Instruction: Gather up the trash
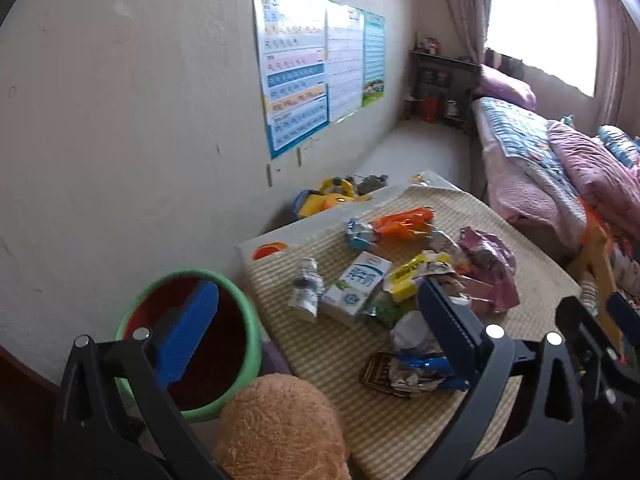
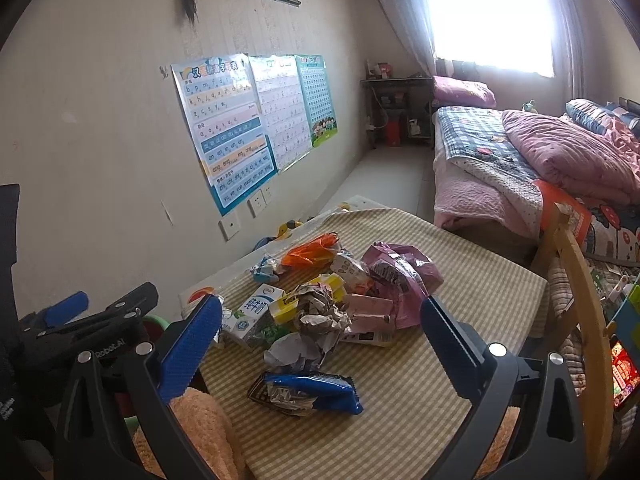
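A pile of trash lies on a striped cloth-covered table (image 2: 460, 360): a blue wrapper (image 2: 308, 394), crumpled paper (image 2: 320, 312), a milk carton (image 2: 250, 314), a pink bag (image 2: 400, 276) and an orange wrapper (image 2: 310, 254). A green-rimmed red bin (image 1: 192, 344) stands left of the table. My left gripper (image 1: 316, 336) is open and empty, its left finger over the bin. My right gripper (image 2: 320, 344) is open and empty, above the pile near the blue wrapper. The milk carton (image 1: 356, 286) and blue wrapper (image 1: 420, 368) also show in the left wrist view.
A tan plush toy (image 1: 280, 432) sits at the table's near left corner. Yellow toys (image 1: 328, 196) lie by the wall. A bed (image 2: 520, 160) with pink bedding is at the right, a wooden chair frame (image 2: 580, 288) beside the table. Posters (image 2: 248, 120) hang on the wall.
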`<state>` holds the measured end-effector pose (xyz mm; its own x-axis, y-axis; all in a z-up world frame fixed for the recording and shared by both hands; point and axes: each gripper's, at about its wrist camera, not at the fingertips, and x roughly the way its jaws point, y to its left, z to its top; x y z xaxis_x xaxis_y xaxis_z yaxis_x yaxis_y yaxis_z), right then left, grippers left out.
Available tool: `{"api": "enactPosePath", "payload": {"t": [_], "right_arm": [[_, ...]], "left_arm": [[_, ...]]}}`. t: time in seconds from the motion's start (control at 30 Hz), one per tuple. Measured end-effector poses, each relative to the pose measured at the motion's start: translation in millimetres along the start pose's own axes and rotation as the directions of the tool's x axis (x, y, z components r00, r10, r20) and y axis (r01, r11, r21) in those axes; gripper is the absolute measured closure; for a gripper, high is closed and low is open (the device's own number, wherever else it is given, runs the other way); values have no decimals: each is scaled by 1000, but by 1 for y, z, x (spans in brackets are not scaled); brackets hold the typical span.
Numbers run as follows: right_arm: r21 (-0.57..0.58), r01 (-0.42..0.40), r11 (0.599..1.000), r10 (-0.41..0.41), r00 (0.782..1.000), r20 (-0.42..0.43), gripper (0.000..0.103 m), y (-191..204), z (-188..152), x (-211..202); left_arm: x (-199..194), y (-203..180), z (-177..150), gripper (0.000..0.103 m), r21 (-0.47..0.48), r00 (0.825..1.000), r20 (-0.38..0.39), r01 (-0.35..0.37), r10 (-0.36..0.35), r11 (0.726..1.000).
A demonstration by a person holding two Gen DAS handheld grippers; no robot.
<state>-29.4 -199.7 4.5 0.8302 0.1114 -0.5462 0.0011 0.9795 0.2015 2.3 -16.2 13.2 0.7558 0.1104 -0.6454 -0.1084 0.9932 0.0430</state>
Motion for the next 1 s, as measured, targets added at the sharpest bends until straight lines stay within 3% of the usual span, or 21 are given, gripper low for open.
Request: {"api": "enactPosePath", "payload": {"t": [0.2,0.33,0.4,1.0], "right_arm": [[-17,3,1000,-3,1000,6,7,3,-2,1],[-43,0,999,1,1000,4,7,8,-3,1],[-54,-9,998,9,1000,13,7,10,-4,0],[-37,-27,999,26,999,-26,7,4,-6,6]], "left_arm": [[-5,6,-5,5,2,998,41,-42,41,999],[-10,10,-3,5,-11,998,61,7,-7,1000],[-10,11,-3,5,-15,998,70,-3,4,1000],[-3,9,-7,5,-6,999,40,-13,14,1000]]}}
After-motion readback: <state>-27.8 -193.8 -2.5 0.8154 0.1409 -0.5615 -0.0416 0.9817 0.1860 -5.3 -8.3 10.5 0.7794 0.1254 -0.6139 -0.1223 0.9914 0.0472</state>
